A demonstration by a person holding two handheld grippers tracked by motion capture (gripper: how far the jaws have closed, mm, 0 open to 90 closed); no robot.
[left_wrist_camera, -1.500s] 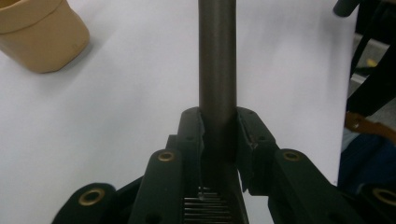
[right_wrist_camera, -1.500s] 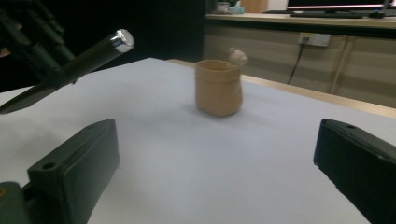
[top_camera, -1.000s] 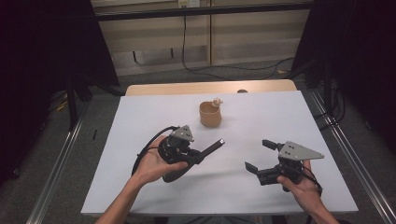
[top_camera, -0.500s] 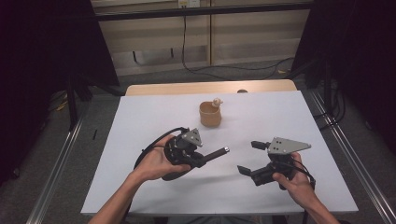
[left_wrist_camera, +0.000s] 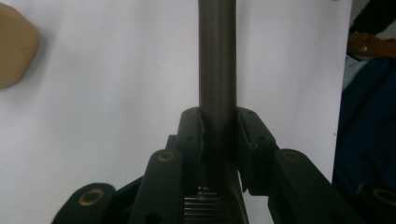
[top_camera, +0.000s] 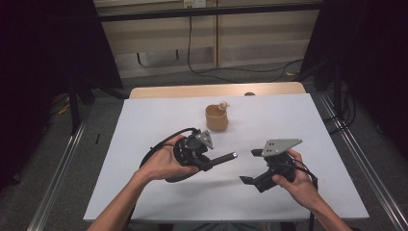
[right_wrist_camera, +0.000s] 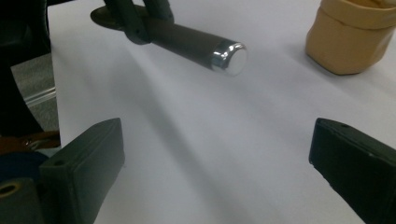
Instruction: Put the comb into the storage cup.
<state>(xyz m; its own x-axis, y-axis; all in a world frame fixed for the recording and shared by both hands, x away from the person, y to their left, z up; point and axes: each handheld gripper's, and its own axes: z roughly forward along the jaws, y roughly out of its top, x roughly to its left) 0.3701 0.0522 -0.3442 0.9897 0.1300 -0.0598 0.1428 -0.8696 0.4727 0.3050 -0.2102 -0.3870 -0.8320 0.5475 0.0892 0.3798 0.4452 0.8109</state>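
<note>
On white table (top_camera: 144, 125), dark rod (top_camera: 222, 158) with silver cap, left gripper (top_camera: 206, 163) jaws clamped.

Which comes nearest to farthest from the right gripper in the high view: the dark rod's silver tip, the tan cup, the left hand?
1. Dark rod's silver tip, just to its left.
2. Left hand, farther left.
3. Tan cup, toward the table's far side.

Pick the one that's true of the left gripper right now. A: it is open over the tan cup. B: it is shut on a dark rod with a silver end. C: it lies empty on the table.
B: the left gripper is clamped around the dark rod, whose silver end points toward the right gripper.
</note>
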